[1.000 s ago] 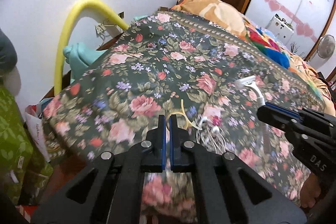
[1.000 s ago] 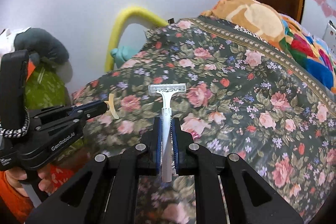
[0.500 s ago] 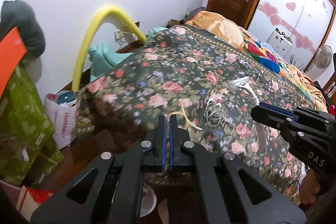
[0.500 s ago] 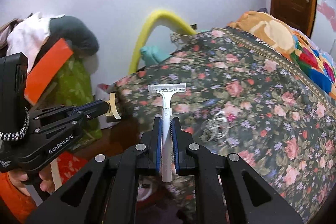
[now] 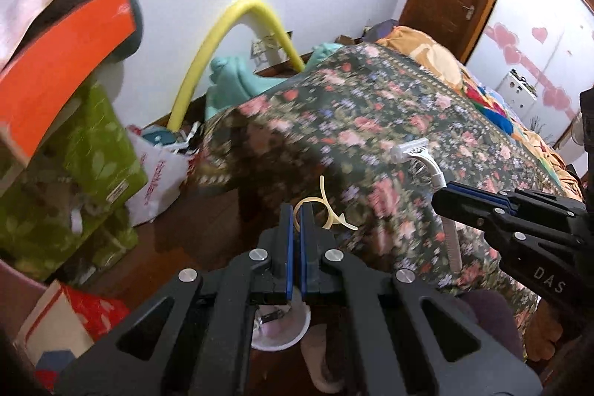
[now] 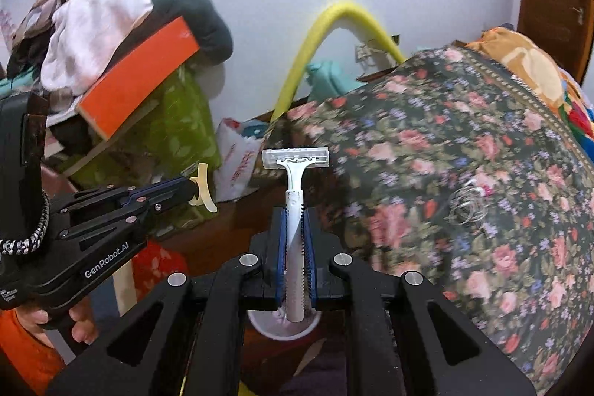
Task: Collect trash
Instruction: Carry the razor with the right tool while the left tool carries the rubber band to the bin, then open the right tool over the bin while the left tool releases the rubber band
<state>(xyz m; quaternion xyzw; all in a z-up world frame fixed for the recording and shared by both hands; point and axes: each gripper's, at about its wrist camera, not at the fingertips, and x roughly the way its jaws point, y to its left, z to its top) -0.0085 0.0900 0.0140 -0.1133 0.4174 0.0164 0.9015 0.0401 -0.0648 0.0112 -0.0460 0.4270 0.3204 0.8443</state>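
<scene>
Risks first: we are carrying two light scraps off edge of floral bedspread (image 6: 464, 173). Left gripper (image 5: 296, 210) is pinching yellowish plastic ring scrap (image 5: 326, 210), jaws nearly shut, only thin loop caught; we are judging it could slip out. Right gripper (image 6: 295, 221) is clamping white disposable razor (image 6: 295, 169) by handle, head protruding forward, likely to snag. White cup (image 6: 284, 325) is sitting on floor below both grippers, partly hidden; we are risking missed drop.
</scene>
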